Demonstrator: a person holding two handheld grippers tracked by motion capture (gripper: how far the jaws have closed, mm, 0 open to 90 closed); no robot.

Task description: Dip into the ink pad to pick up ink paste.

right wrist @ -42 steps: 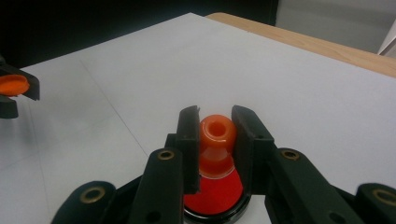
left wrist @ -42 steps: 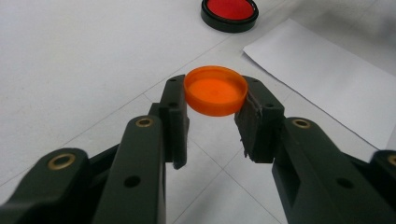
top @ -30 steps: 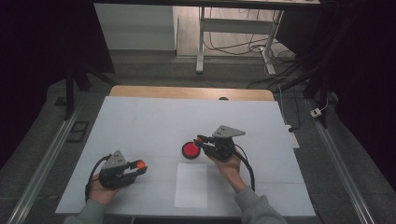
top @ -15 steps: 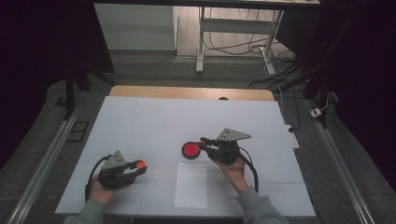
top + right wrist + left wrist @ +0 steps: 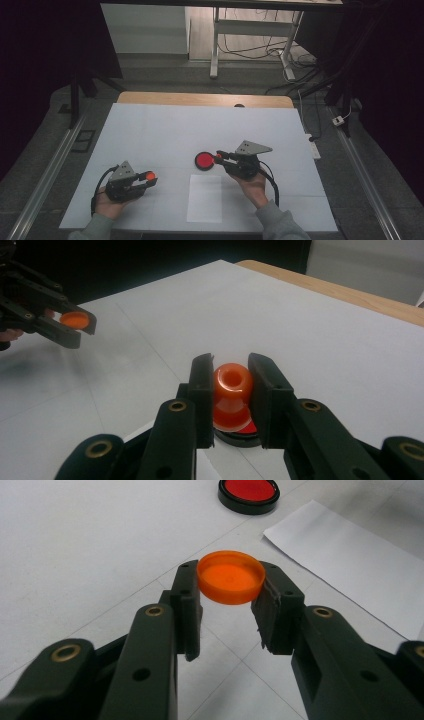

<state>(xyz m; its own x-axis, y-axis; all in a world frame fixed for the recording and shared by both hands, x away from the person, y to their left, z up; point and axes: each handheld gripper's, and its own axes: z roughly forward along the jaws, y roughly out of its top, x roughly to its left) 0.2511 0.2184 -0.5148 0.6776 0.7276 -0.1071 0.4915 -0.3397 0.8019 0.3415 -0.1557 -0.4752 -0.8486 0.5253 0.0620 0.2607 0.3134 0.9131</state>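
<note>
My left gripper (image 5: 148, 179) rests near the front left of the white mat (image 5: 165, 130), shut on a shallow orange cap (image 5: 230, 576) held open side down between its fingers. My right gripper (image 5: 218, 157) hovers at the mat's middle, shut on a small orange bottle-like piece (image 5: 232, 395) whose round mouth faces the camera. Directly beyond its tips lies a red disc with a black rim (image 5: 204, 160); the red disc (image 5: 246, 432) sits just under the held piece. In the right gripper view the left gripper (image 5: 75, 326) and its orange cap (image 5: 75, 318) appear at far left.
A white paper sheet (image 5: 205, 198) lies on the mat in front of the red disc, between the two hands. A bare wooden table edge (image 5: 200, 99) runs along the mat's far side. Metal rails flank the table on both sides.
The right gripper has shifted slightly to the right and toward the person, still holding the orange piece by the red disc. The left gripper and its cap have stayed in place.
</note>
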